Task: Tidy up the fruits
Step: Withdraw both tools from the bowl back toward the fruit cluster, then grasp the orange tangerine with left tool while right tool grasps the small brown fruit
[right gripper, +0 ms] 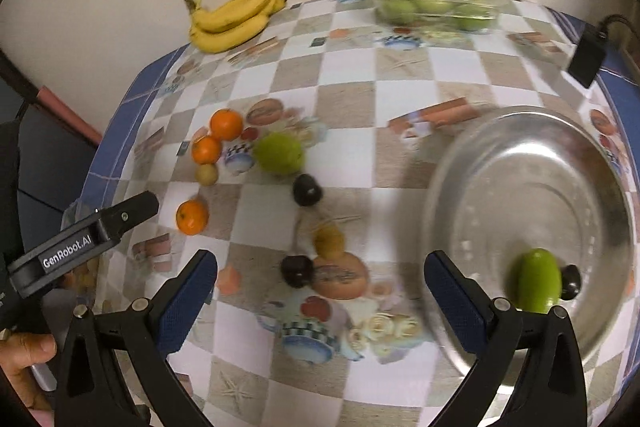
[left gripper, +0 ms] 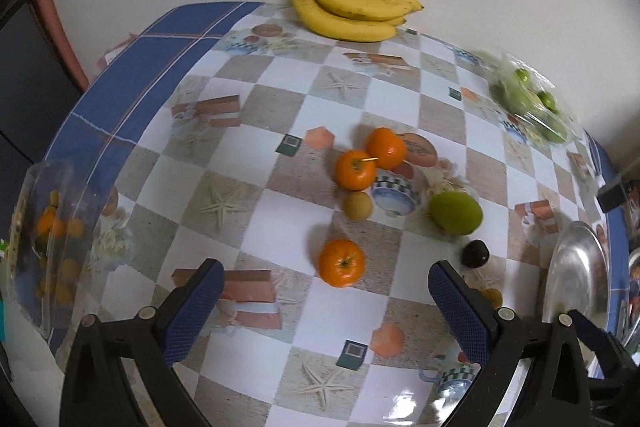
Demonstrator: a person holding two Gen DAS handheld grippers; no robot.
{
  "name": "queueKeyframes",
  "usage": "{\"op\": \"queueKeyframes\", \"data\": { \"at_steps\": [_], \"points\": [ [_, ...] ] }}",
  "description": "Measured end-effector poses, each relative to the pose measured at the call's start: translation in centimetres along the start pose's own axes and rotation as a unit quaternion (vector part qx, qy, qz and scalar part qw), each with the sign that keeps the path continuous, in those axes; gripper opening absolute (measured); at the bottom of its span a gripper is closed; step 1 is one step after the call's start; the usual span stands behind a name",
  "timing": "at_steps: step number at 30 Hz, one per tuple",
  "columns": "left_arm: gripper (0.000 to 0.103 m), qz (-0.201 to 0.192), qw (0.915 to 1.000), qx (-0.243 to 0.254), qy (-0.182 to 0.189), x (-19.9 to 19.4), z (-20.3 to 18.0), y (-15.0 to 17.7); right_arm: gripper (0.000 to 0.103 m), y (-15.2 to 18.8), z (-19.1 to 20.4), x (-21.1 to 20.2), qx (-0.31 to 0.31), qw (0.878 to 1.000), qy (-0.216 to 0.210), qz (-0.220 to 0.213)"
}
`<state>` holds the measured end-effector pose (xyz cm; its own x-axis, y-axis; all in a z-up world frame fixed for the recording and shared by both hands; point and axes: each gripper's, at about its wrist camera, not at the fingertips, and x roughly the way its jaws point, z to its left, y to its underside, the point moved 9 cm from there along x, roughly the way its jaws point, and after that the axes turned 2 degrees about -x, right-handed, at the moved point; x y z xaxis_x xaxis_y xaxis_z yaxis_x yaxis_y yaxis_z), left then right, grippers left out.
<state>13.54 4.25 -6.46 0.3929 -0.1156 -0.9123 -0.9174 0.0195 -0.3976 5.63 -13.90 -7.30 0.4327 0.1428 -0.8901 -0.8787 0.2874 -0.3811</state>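
My left gripper [left gripper: 326, 301] is open and empty, just short of a lone orange [left gripper: 341, 262]. Two more oranges [left gripper: 370, 158], a small brown fruit [left gripper: 358, 205], a green fruit [left gripper: 456, 213] and a dark plum [left gripper: 475, 253] lie beyond it. My right gripper [right gripper: 320, 291] is open and empty above a dark plum [right gripper: 296, 270] and a brown fruit [right gripper: 329, 241]. The steel tray [right gripper: 500, 179] on the right holds a green fruit [right gripper: 538, 279] and a dark fruit [right gripper: 571, 281]. The left gripper also shows in the right wrist view [right gripper: 136, 211].
Bananas [left gripper: 352, 11] lie at the table's far edge by the wall. A clear box of green fruits [right gripper: 434, 3] stands at the far right. A clear box of small oranges [left gripper: 48, 239] stands at the left edge. A black box [right gripper: 587, 61] sits at the right edge.
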Motion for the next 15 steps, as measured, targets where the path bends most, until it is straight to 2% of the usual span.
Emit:
{"op": "queueKeyframes", "data": {
  "at_steps": [13, 15],
  "points": [
    [0.101, 0.049, 0.9982, -0.009, 0.034, 3.8, -1.4, 0.6, 0.102, -0.5, 0.5, 3.4, -0.006, 1.0, 0.014, 0.022],
    [0.097, 0.055, 0.9978, -0.009, 0.037, 4.4, -1.6, 0.7, 0.098, -0.6, 0.4, 3.9, -0.007, 1.0, 0.017, 0.026]
  ]
}}
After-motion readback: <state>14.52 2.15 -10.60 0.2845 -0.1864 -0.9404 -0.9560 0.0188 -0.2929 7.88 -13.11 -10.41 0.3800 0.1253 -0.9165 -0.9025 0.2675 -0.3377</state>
